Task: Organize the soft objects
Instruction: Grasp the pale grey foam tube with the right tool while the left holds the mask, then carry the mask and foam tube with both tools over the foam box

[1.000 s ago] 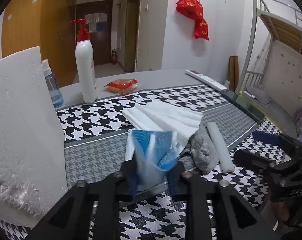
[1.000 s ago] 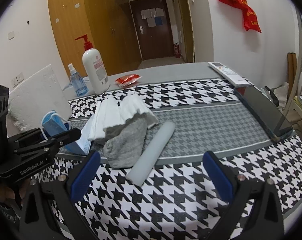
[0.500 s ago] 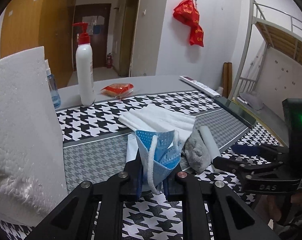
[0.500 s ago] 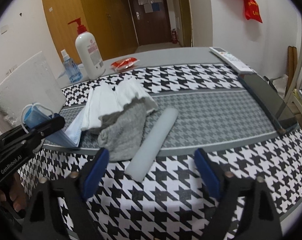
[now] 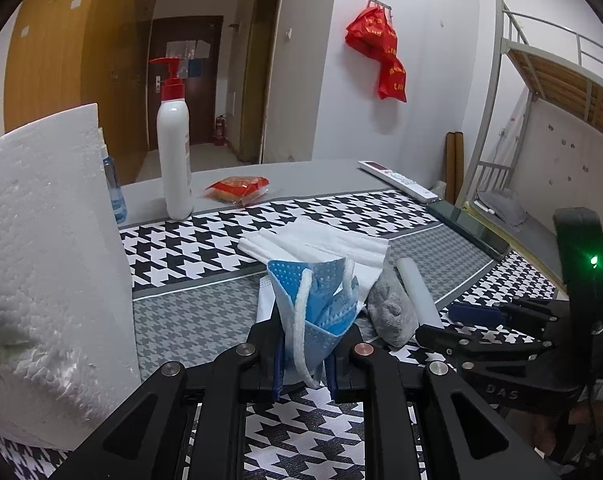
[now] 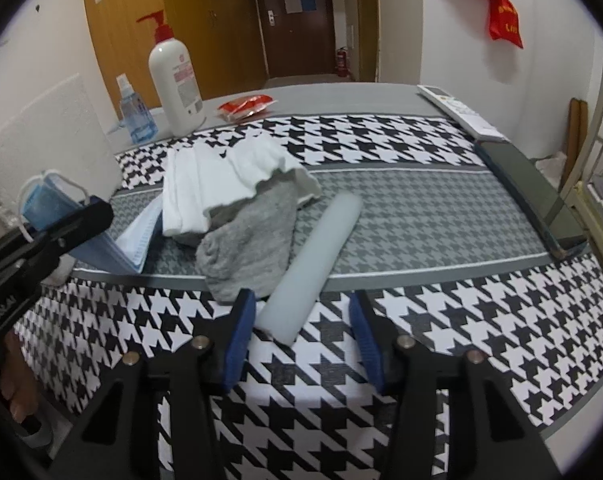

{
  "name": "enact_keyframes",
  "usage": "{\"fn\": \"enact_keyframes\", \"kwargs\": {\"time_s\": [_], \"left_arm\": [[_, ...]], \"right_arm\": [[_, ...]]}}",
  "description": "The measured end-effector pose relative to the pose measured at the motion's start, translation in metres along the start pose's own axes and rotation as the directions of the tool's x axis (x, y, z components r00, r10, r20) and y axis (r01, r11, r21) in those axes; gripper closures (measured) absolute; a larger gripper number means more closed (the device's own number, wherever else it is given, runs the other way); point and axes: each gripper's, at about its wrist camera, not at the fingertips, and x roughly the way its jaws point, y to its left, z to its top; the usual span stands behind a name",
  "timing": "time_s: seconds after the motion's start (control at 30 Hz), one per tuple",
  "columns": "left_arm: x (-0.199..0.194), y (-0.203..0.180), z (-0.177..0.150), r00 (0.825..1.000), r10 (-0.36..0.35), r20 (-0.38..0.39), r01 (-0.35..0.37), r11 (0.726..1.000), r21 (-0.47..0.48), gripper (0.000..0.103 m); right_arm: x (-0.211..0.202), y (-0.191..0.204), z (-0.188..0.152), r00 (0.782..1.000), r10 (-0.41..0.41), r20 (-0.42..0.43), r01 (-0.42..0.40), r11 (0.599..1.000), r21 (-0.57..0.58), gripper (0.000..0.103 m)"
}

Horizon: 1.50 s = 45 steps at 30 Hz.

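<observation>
Left gripper (image 5: 303, 364) clenched on a crumpled blue face mask (image 5: 315, 308); right gripper (image 6: 301, 338) closing around the near end of a pale foam roll (image 6: 315, 258).

The mask hides its own lower folds and part of the flat mask stack (image 6: 135, 240) behind it. The right jaws, wide apart a second ago, now flank the roll; whether the pads touch it is unclear. The ribbed white cloth (image 6: 221, 176) overlaps a nubby grey cloth (image 6: 249, 236) mid-table, the smooth cylindrical roll beside them, near the table's front edge, on a houndstooth tablecloth (image 6: 441, 320).
</observation>
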Motion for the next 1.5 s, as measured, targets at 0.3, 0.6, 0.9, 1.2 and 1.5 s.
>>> {"fn": "enact_keyframes", "kwargs": {"time_s": [0.3,0.6,0.9,1.2,1.5], "left_arm": [[-0.008,-0.001,-0.002,1.0,-0.005,0.027,0.005,1.0,0.007,0.086],[-0.017,0.002,-0.003,0.998,-0.021,0.055,0.021,1.0,-0.012,0.086],[-0.028,0.004,-0.005,0.996,-0.029,0.085,0.03,0.999,-0.011,0.086],[-0.047,-0.001,-0.005,0.99,-0.025,0.137,0.024,1.0,0.011,0.086],[-0.063,-0.006,-0.002,0.987,-0.008,0.163,0.003,1.0,0.027,0.086]], "right_arm": [[0.003,0.011,0.002,0.997,-0.078,-0.026,0.079,0.997,0.012,0.066],[0.003,0.009,0.002,0.997,-0.078,-0.019,0.08,0.993,0.084,0.084],[-0.024,0.0,-0.003,0.998,-0.051,0.041,0.044,0.985,0.164,0.091],[-0.052,-0.003,0.0,0.992,-0.03,0.125,0.007,0.984,0.179,0.091],[-0.069,-0.001,0.002,0.981,0.008,0.196,-0.038,0.988,0.153,0.091]]}}
